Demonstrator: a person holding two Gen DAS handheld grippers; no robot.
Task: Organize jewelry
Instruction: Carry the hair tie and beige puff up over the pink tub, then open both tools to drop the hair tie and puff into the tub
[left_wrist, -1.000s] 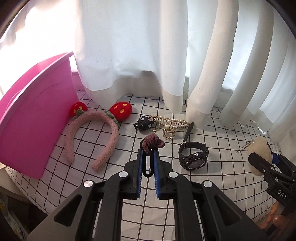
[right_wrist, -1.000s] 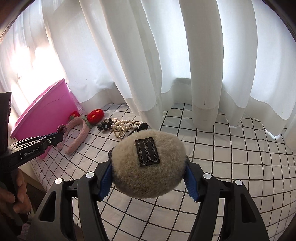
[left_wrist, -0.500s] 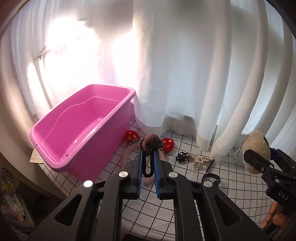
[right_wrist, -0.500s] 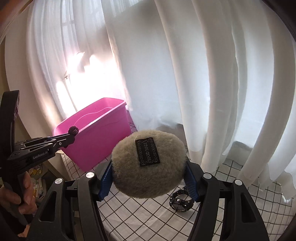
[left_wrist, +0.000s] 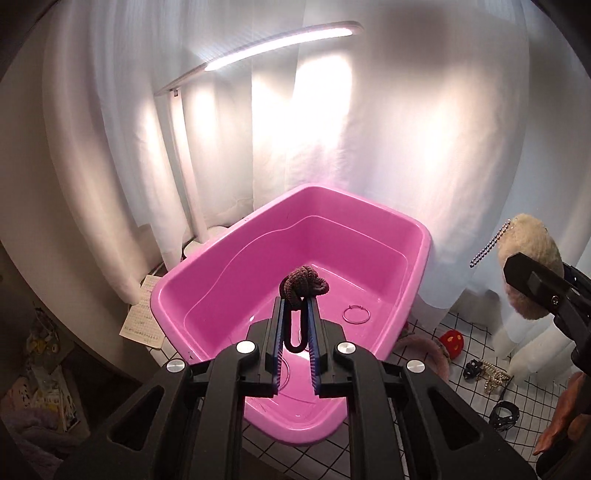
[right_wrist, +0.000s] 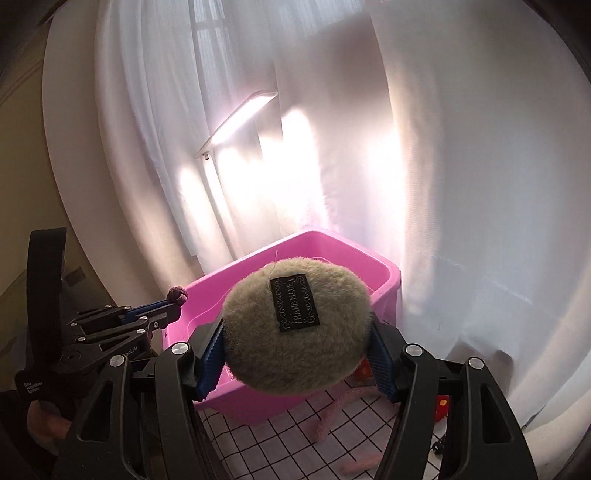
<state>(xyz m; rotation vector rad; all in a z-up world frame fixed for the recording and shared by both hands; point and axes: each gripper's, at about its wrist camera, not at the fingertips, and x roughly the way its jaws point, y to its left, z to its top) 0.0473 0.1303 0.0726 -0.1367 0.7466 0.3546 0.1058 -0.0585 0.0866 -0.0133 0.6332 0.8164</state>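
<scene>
Both hands have risen from the checked desk to the pink tub (left_wrist: 417, 236): left gripper (left_wrist: 295, 317) jaws nearly closed on the hair tie (left_wrist: 304, 282), right gripper (right_wrist: 297, 356) jaws half-open clamping the fluffy pouch (right_wrist: 295, 328), ready for release.

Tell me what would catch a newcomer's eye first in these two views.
Probably the bright pink tub in front of the white curtain, with a thin ring lying inside. The left gripper holds a knotted maroon hair tie over it, while the right gripper clamps a beige fluffy pouch with a black label.
</scene>
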